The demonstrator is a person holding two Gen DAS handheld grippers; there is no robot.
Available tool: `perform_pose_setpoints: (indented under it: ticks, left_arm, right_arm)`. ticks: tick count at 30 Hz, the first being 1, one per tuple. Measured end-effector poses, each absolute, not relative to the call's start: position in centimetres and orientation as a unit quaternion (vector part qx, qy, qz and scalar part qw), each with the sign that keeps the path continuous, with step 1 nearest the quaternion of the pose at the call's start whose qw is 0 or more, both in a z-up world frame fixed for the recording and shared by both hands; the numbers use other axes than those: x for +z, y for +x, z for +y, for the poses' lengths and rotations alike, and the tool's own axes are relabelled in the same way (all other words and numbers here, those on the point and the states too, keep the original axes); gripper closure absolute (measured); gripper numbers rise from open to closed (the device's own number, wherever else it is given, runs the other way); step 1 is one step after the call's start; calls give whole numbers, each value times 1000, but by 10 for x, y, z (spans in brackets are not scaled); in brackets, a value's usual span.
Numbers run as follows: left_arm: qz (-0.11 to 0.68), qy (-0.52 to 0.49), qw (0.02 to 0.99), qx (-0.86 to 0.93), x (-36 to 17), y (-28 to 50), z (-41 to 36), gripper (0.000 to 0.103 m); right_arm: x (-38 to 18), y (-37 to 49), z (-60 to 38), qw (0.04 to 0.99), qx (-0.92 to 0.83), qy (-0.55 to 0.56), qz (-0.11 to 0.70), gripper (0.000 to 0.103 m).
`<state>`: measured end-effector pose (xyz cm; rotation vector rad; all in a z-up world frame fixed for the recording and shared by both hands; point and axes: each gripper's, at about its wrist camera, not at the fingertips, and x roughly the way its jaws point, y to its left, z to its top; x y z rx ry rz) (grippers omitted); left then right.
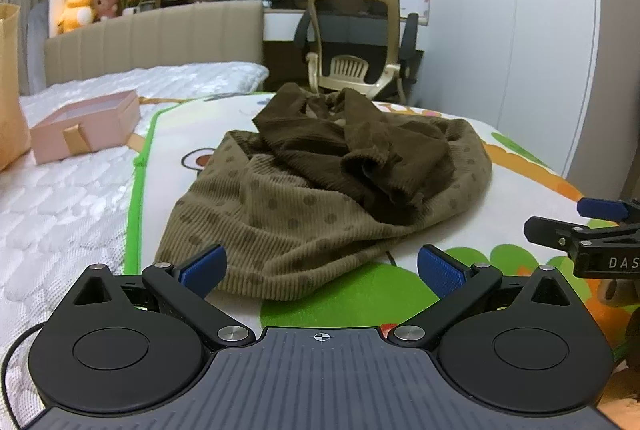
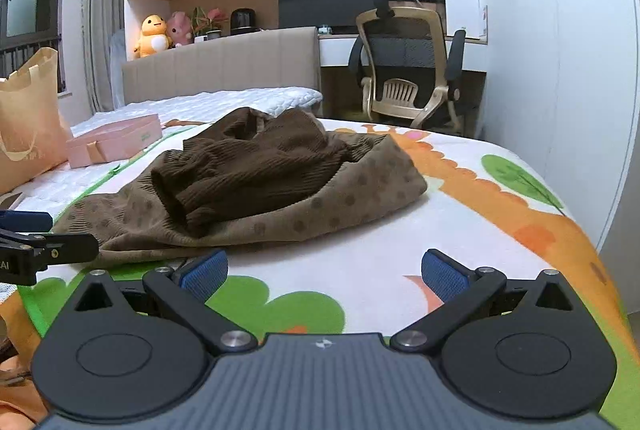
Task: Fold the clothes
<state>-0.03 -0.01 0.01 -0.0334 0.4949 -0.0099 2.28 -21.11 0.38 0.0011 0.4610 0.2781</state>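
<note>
Brown garment (image 1: 320, 182) is sitting crumpled on the cartoon-print blanket (image 2: 460, 190) on the bed — dark ribbed part bunched on top of the dotted part. Left gripper (image 1: 322, 268) and right gripper (image 2: 324, 270) both spread wide, nothing in them (near hem just ahead of the left one). Pink box (image 1: 86, 126) off to the left.

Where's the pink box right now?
The pink box sits open on the white quilt, left of the brown clothes in both wrist views, beside the paper bag.
</note>
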Motion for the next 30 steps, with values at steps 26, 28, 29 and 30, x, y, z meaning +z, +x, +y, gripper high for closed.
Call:
perform_pose_setpoints:
  ticks: [26,28,29,30]
  left_arm:
    - [261,-10,965,-7,-3,-1,-5,0]
    - [262,-10,965,-7,-4,0,-5,0]
    - [263,-10,965,-7,-4,0,-5,0]
    - [263,-10,965,-8,-4,0,-5,0]
  right_arm:
    - [-5,22,-207,962,137,-8,234,0]
    - [-6,22,-207,962,138,-9,235,0]
    - [-6,22,-207,962,138,-9,235,0]
    - [-6,22,-207,962,138,-9,235,0]
